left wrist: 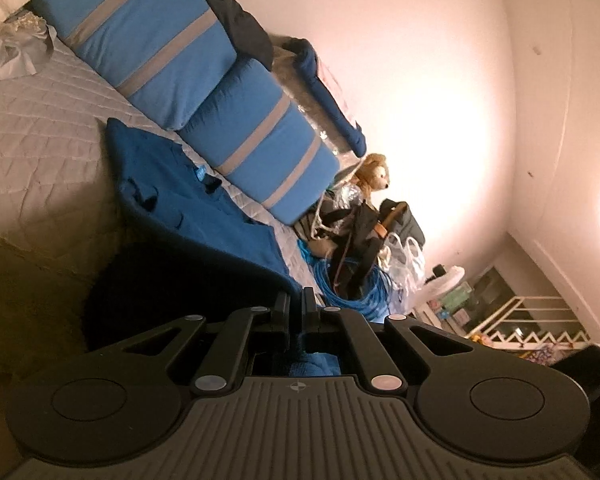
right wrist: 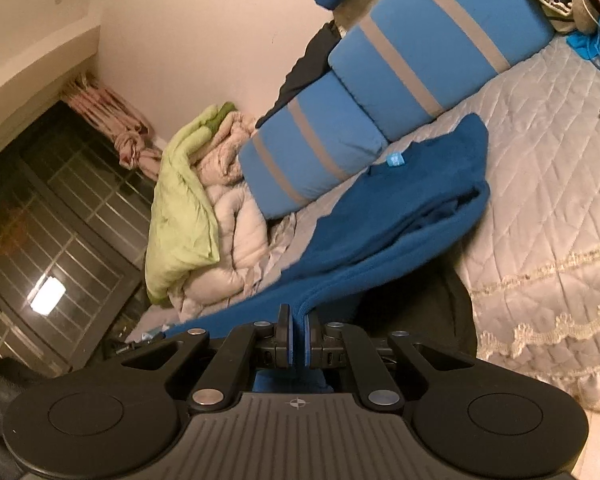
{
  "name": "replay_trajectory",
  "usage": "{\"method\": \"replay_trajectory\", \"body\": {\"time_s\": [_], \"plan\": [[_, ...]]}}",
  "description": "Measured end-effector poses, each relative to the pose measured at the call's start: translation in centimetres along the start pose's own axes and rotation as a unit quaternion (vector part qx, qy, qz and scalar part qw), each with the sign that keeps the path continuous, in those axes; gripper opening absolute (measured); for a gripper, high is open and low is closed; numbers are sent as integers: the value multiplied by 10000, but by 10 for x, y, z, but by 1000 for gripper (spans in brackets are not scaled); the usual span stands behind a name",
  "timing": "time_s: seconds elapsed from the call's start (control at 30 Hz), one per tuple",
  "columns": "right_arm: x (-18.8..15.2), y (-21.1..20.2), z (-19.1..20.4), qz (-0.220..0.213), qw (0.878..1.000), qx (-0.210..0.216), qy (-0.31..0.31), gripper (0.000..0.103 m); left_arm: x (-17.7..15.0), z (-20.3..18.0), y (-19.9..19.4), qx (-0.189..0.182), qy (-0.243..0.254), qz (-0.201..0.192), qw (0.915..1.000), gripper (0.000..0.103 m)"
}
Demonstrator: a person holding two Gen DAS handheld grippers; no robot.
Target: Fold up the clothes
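A dark blue fleece garment [left wrist: 188, 208] lies partly on the quilted bed [left wrist: 40, 132], its far end with a small light-blue tag resting near the pillows. My left gripper [left wrist: 296, 300] is shut on one near edge of the garment, lifted off the bed. In the right wrist view the same blue garment [right wrist: 400, 216] stretches from the bed down to my right gripper [right wrist: 297, 314], which is shut on its other near edge; the cloth runs pinched between the blue pads. Both views are strongly rolled.
Two blue pillows with grey stripes [left wrist: 172, 56] [right wrist: 380, 92] lie along the wall. A green and beige heap of bedding [right wrist: 196, 216] sits at one end. Bags, a blue cable coil [left wrist: 352, 292] and a plush bear [left wrist: 374, 172] crowd the other end. Lace trim [right wrist: 548, 332] marks the bed edge.
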State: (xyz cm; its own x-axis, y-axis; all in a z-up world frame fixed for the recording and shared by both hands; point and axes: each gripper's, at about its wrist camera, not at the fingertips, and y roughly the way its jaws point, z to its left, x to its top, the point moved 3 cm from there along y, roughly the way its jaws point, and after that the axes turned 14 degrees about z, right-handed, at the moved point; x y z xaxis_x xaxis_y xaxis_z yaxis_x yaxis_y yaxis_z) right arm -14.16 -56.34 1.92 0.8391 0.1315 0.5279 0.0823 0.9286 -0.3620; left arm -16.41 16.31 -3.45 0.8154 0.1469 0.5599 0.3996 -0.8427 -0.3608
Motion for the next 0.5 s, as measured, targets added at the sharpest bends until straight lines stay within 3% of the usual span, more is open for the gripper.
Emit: {"method": "replay_trajectory", "body": {"time_s": [0.5], "plan": [[58, 14, 1, -412, 9991, -90, -79, 7, 49, 10, 5, 335, -28, -537, 9980, 5]]}}
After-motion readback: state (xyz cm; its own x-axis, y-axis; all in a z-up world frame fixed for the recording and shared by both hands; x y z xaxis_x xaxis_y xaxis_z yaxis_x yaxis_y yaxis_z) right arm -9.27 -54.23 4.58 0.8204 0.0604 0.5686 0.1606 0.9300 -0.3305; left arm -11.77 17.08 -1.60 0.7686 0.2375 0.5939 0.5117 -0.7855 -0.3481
